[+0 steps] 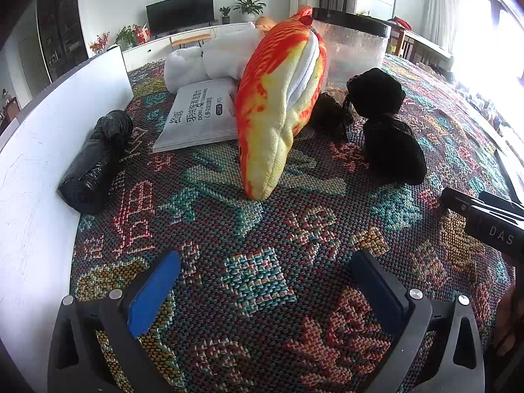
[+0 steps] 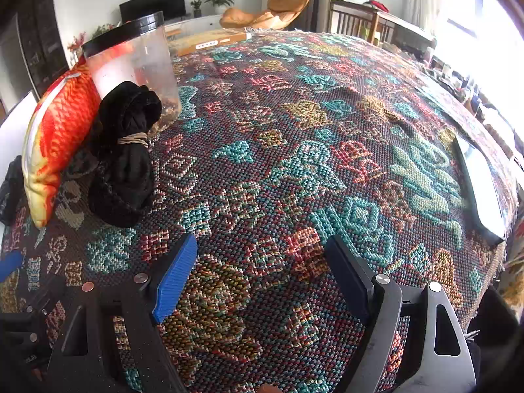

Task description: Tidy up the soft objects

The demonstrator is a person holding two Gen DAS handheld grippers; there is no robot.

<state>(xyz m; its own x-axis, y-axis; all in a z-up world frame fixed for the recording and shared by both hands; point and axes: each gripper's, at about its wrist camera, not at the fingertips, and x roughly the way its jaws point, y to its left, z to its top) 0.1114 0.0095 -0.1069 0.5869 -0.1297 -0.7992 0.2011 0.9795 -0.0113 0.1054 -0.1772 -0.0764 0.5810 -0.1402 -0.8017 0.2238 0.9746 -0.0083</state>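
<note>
Plush fish leans nose-down on the woven cloth, against white bedding. Judged light, squashy, non-slip; best pinched mid-body. Left gripper and right gripper stand wide, empty.
</note>
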